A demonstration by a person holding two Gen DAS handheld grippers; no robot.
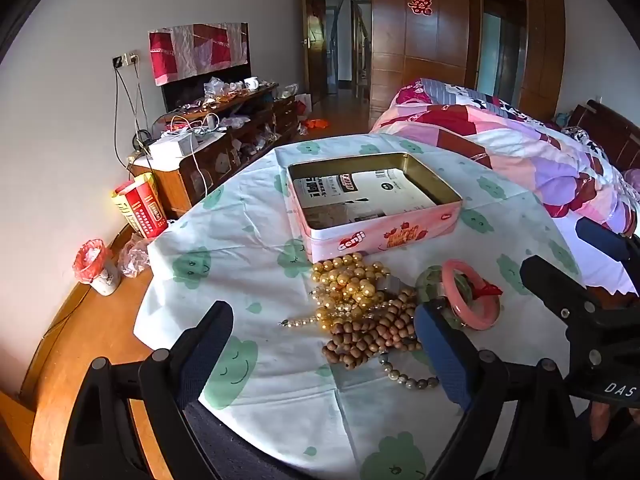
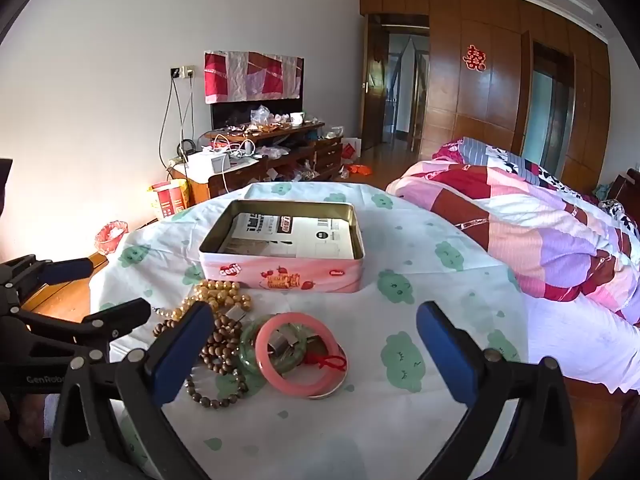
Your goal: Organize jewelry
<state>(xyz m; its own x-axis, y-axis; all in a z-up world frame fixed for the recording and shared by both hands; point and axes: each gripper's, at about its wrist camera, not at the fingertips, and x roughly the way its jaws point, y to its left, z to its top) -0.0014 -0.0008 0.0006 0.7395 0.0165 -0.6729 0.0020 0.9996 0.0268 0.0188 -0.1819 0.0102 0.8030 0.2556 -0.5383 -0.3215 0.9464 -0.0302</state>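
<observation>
A pile of jewelry lies on the clothed table in front of an open pink tin [image 1: 376, 236] [image 2: 280, 276]. It holds gold bead strands [image 1: 348, 280] [image 2: 220, 294], brown wooden bead strands [image 1: 368, 336] [image 2: 220, 344], a pink bangle [image 1: 472, 300] [image 2: 300, 360] and a green bangle [image 2: 250, 354]. My left gripper [image 1: 320, 344] is open, just short of the pile. My right gripper [image 2: 316, 344] is open, its jaws either side of the bangles and held near them. Each gripper shows at the edge of the other's view.
The tin holds a printed paper sheet [image 2: 304, 236]. The round table's white cloth [image 1: 248, 216] has green cloud prints. A bed with a patchwork quilt [image 2: 540, 232] stands right. A cluttered wooden cabinet [image 1: 224, 140] and a bin [image 1: 96, 264] stand left.
</observation>
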